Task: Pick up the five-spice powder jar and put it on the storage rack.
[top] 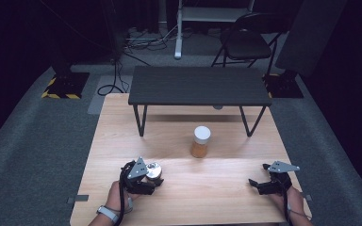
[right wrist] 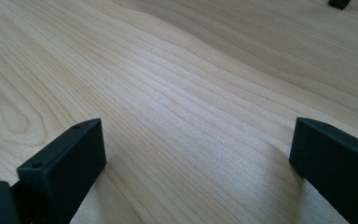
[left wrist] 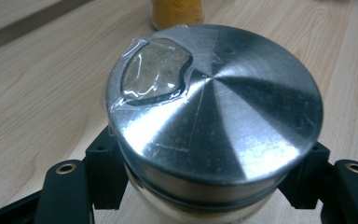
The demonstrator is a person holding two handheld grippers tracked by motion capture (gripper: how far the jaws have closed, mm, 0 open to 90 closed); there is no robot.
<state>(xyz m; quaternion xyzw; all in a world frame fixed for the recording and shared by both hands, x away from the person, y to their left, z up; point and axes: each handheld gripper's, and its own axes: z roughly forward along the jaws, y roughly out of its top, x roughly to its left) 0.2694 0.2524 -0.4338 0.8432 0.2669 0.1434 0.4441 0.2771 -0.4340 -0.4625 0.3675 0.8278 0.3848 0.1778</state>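
Note:
A small jar with a brushed metal lid (top: 153, 170) (left wrist: 214, 107) stands on the wooden table (top: 207, 193) at the near left. Clear tape covers a small window in the lid. My left gripper (top: 154, 179) (left wrist: 205, 186) is shut on this jar, its black pads pressing the sides just below the lid. At the near right, my right gripper (top: 258, 174) (right wrist: 196, 158) rests low over bare wood, open, with nothing between its jaws. A jar of orange powder with a white lid (top: 201, 141) (left wrist: 177, 11) stands upright mid-table, beyond the left gripper.
A low black bench (top: 198, 84) straddles the far part of the table. Behind it on the carpet are a black folding chair (top: 245, 42) and cables. Both forearms enter over the table's near edge.

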